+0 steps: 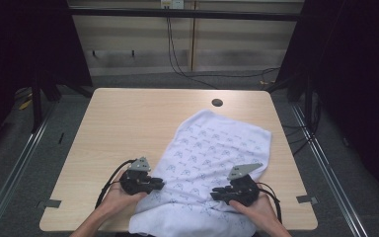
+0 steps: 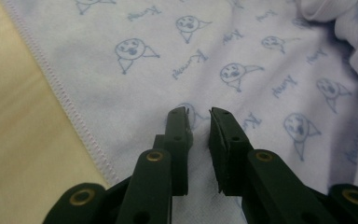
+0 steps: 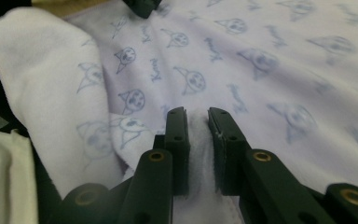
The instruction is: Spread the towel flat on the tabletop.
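A white cloth [image 1: 212, 148] printed with small blue faces lies spread over the right half of the wooden table [image 1: 128, 118], and its near end reaches the front edge. My left gripper [image 1: 160, 185] rests on the cloth's near left part, just inside the stitched hem [image 2: 70, 107]. Its jaws [image 2: 198, 112] stand close together with cloth [image 2: 237, 56] in the narrow gap. My right gripper [image 1: 214, 192] sits at the near right part, its jaws [image 3: 196, 112] shut on a raised ridge of cloth [image 3: 261, 70]. A hand holds each gripper.
A round cable hole [image 1: 217, 102] sits in the table top near the far edge. Bare wood shows left of the cloth. In the right gripper view, a turned-over fold of cloth [image 3: 42, 70] bulges at the left, and the other gripper's tip [image 3: 142, 7] shows at the top.
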